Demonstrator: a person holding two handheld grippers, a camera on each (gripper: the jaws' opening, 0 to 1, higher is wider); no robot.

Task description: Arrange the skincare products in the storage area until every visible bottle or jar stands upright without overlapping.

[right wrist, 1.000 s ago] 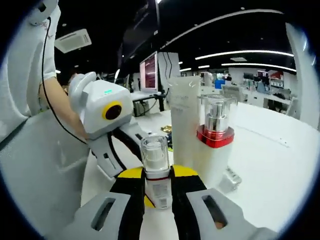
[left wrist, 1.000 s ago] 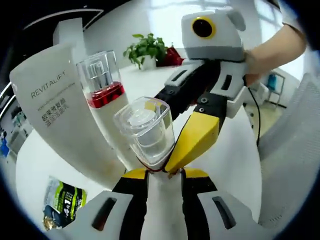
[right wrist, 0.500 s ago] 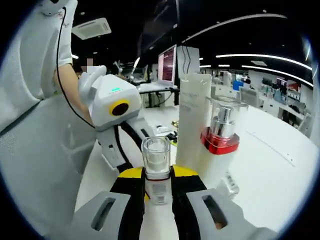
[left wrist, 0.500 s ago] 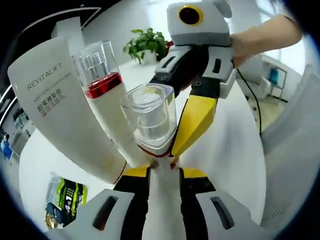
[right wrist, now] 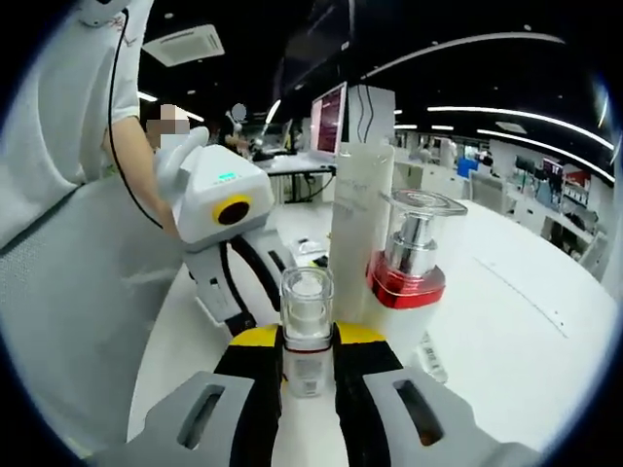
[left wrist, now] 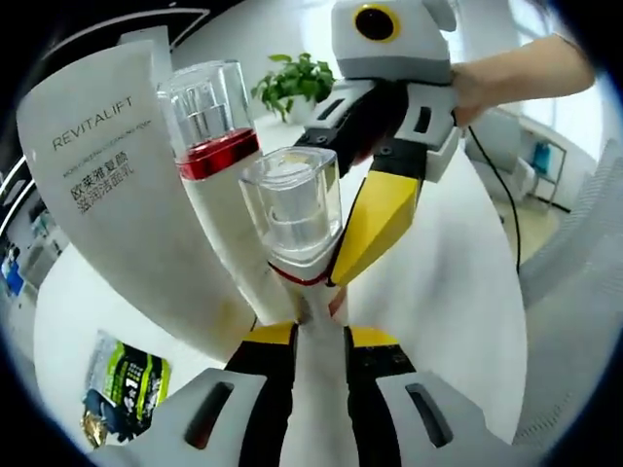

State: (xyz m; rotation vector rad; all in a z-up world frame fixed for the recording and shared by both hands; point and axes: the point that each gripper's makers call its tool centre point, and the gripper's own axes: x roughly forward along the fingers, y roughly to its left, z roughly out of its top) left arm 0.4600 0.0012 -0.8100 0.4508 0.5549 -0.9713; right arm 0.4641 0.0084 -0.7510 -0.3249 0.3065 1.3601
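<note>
Since a second ago I have brought the small clear-capped bottle (right wrist: 308, 326) closer to upright; both the right gripper (right wrist: 308, 362) and left gripper (left wrist: 310, 336) clamp it, steadying it just beside the red-collared pump bottle (right wrist: 409, 282), perhaps touching.

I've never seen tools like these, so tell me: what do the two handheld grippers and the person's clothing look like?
Each gripper has a light grey body with slotted shoulders and black jaws tipped in yellow. The left gripper carries a rounded grey box with a yellow-ringed black lens and a small green light; the right gripper has the same. A thin black cable hangs by the person's white short sleeve.
</note>
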